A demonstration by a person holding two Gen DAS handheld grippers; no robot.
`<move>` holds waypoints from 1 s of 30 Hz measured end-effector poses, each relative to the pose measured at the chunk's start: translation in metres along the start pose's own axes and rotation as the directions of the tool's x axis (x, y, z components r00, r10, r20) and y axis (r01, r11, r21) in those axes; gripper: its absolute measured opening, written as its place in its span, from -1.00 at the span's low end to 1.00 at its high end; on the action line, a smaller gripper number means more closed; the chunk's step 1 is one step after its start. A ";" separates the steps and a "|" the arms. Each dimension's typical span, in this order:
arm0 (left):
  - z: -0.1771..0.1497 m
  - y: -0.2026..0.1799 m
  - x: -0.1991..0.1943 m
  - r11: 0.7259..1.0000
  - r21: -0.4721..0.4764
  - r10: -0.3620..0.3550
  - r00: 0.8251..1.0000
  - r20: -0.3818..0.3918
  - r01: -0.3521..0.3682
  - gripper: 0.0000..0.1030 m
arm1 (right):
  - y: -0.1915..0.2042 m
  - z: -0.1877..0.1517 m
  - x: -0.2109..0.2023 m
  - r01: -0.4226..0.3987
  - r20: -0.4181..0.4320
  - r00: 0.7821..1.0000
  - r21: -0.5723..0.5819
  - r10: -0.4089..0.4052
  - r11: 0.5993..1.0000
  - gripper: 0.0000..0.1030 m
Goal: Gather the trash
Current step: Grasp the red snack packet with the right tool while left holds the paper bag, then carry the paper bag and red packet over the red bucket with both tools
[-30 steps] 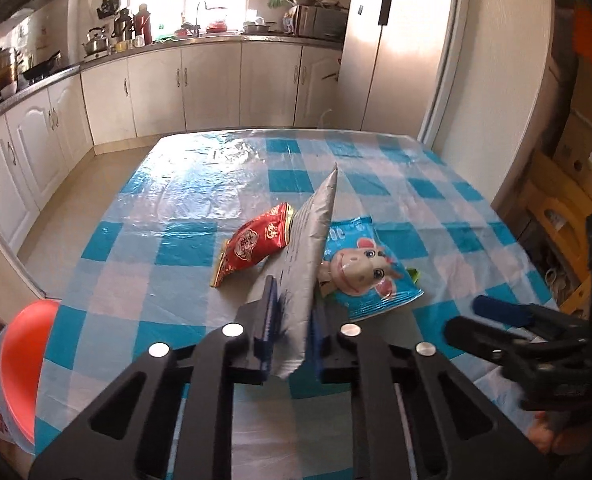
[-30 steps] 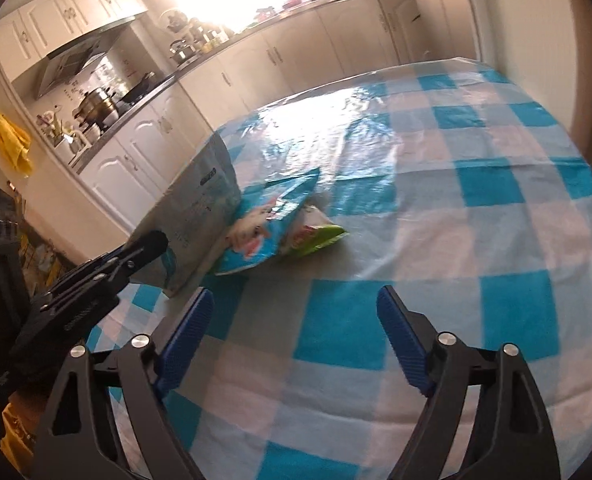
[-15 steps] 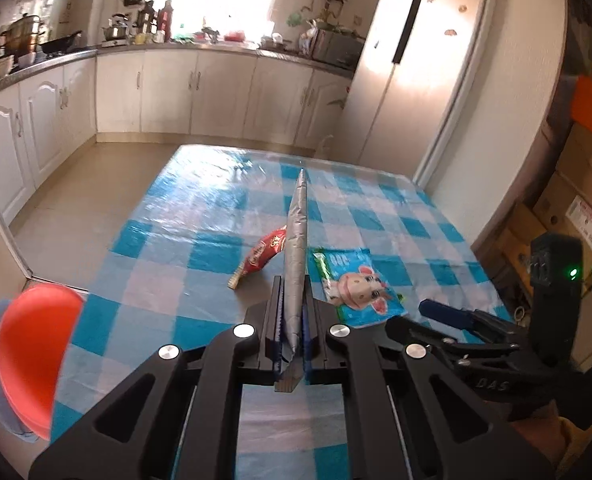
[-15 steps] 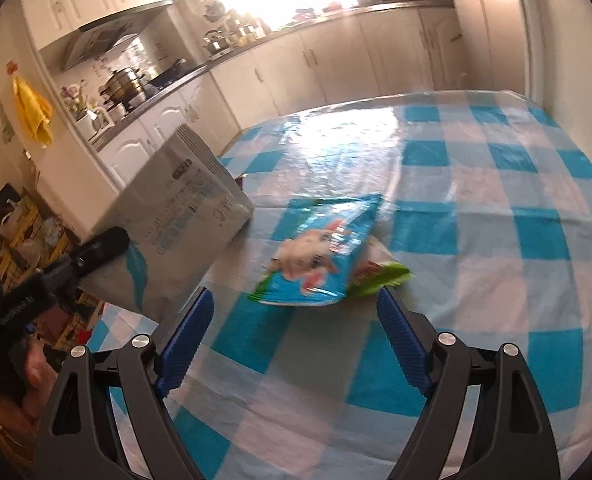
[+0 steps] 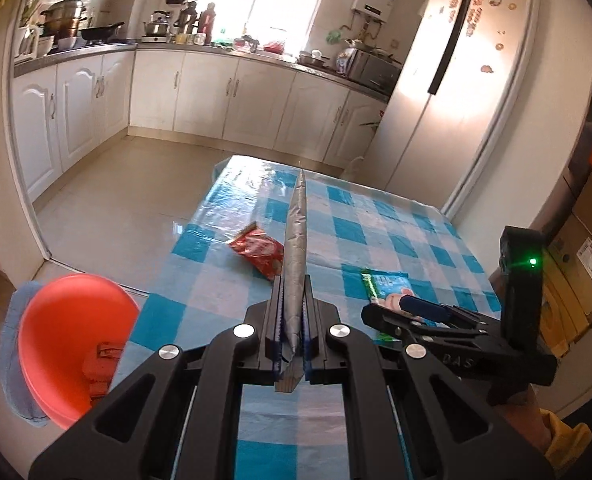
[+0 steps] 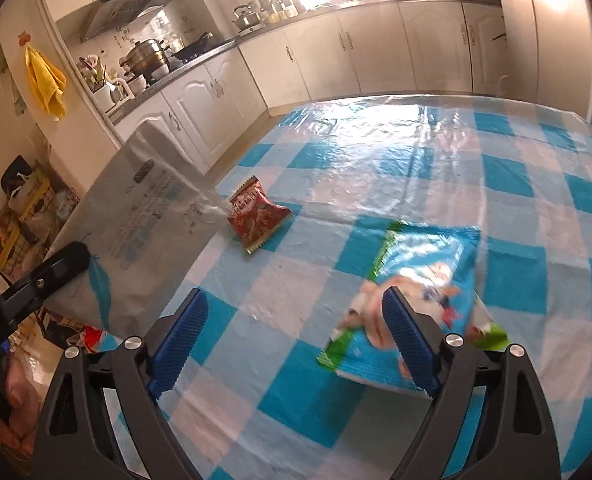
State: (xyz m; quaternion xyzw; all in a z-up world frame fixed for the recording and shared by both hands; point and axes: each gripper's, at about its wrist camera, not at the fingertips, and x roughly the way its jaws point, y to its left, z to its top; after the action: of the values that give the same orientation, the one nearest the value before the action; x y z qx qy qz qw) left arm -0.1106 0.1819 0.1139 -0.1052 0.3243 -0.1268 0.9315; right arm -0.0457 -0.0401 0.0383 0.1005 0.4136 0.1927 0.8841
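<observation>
My left claw pinches the flat silver foil bag edge-on; I'd swing lower left over the orange plastic bin before releasing. Right claw gapes wide.

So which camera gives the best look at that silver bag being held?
The right wrist view: the silver bag shows its broad printed side there. The left wrist view sees it only edge-on, a thin strip pinched in the left gripper.

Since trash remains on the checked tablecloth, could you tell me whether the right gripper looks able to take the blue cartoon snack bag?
Probably yes: the right gripper has its jaws open, and the blue cartoon snack bag lies flat just ahead with nothing between.
</observation>
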 end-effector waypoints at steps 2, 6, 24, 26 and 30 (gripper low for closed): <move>0.002 0.008 -0.004 1.000 -0.013 0.017 1.000 0.014 -0.017 -0.83 | 0.005 0.007 0.007 -0.006 -0.005 1.000 -0.011 0.006 1.000 0.72; 0.005 0.027 -0.011 0.997 -0.039 0.061 0.998 0.032 -0.059 -0.83 | 0.021 0.024 0.030 -0.019 -0.042 0.999 -0.083 0.016 0.996 0.72; 0.003 0.069 -0.014 0.985 -0.128 0.122 0.992 0.028 -0.118 -0.83 | 0.067 0.062 0.127 0.081 -0.127 0.984 -0.312 -0.126 0.947 0.32; 0.001 0.071 -0.013 0.984 -0.131 0.127 0.992 0.026 -0.123 -0.83 | 0.070 0.059 0.132 0.095 -0.132 0.980 -0.333 -0.146 0.938 0.18; 0.000 0.072 -0.012 0.982 -0.137 0.137 0.990 0.017 -0.133 -0.83 | 0.070 0.056 0.134 0.118 -0.118 0.978 -0.361 -0.171 0.925 0.12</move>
State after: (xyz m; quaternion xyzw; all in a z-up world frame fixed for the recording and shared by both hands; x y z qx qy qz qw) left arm -0.1073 0.2538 0.1006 -0.1477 0.3263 -0.0396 0.9328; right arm 0.0572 0.0794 0.0050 -0.1047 0.4428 0.2049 0.8666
